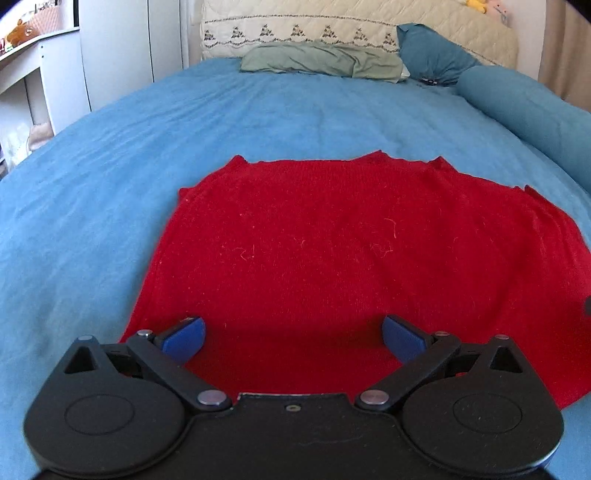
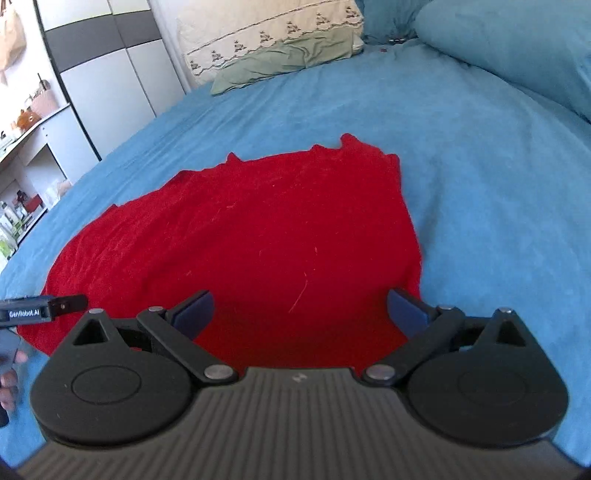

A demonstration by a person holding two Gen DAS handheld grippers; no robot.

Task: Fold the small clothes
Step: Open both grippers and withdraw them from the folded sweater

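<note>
Two pairs of blue-padded fingers stood spread wide with nothing between them, the pads clear of the cloth. The left gripper (image 1: 293, 338) hung over the near edge of the red garment (image 1: 332, 258), its fingers (image 1: 184, 338) at about 8 and 4 o'clock in its own view. The right gripper (image 2: 301, 314) hung over the same garment (image 2: 258, 236), its right pad just beside the cloth's side edge at 4 o'clock.

The garment lay spread flat on the blue bedspread (image 1: 110, 166), filling the middle of both views, its far edge wavy toward 12 o'clock. Whether it had already been folded once could not be told. A green pillow (image 1: 321, 61) and a cream quilted headboard (image 1: 295, 29) sat well beyond it at 12 o'clock, a blue bolster (image 1: 524, 107) at 2 o'clock. In the right view part of the left gripper's body (image 2: 40, 310) showed at 9 o'clock.

The step in hand looked like lining up for a fold. The next move likely called for lowering both grippers, pinching the near hem at its two corners, and carrying it toward the far edge evenly.
</note>
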